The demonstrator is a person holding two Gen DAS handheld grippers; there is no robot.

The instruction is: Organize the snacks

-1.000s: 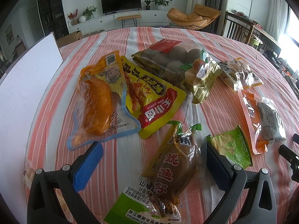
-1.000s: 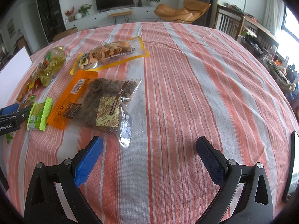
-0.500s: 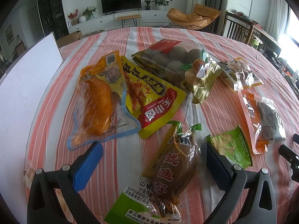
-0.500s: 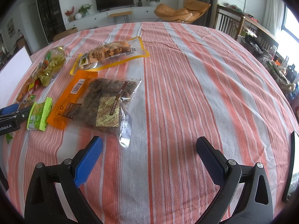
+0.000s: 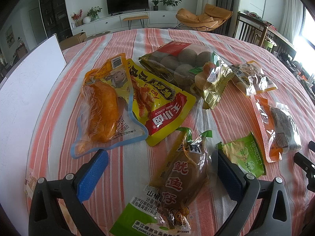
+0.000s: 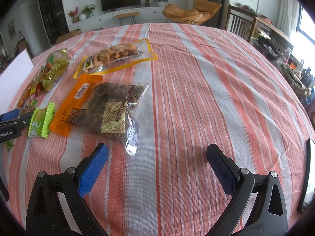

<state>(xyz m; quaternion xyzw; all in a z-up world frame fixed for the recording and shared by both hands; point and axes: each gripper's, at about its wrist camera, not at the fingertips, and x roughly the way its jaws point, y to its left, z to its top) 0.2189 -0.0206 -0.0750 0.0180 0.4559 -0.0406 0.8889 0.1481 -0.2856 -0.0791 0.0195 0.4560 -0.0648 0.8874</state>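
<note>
Several snack packs lie on the striped tablecloth [image 6: 196, 90]. In the left wrist view my left gripper [image 5: 160, 163] is open, low over a brown squid snack pack [image 5: 183, 177] that lies between its jaws. A small green pack [image 5: 244, 157] lies just right of it. Farther off lie an orange chicken pack [image 5: 102, 108], a yellow-red pack [image 5: 157, 102], a bag of round balls [image 5: 177, 63] and a gold pack [image 5: 214, 84]. In the right wrist view my right gripper [image 6: 156, 155] is open and empty, near a dark-filled orange pack [image 6: 102, 106]. A yellow-edged pack [image 6: 116, 57] lies beyond.
A white board [image 5: 25, 90] lies along the table's left side. Chairs [image 6: 242, 23] stand at the far right of the table. A dark flat object [image 6: 306, 177] sits at the table's right edge. The left gripper shows at the left edge of the right wrist view [image 6: 11, 120].
</note>
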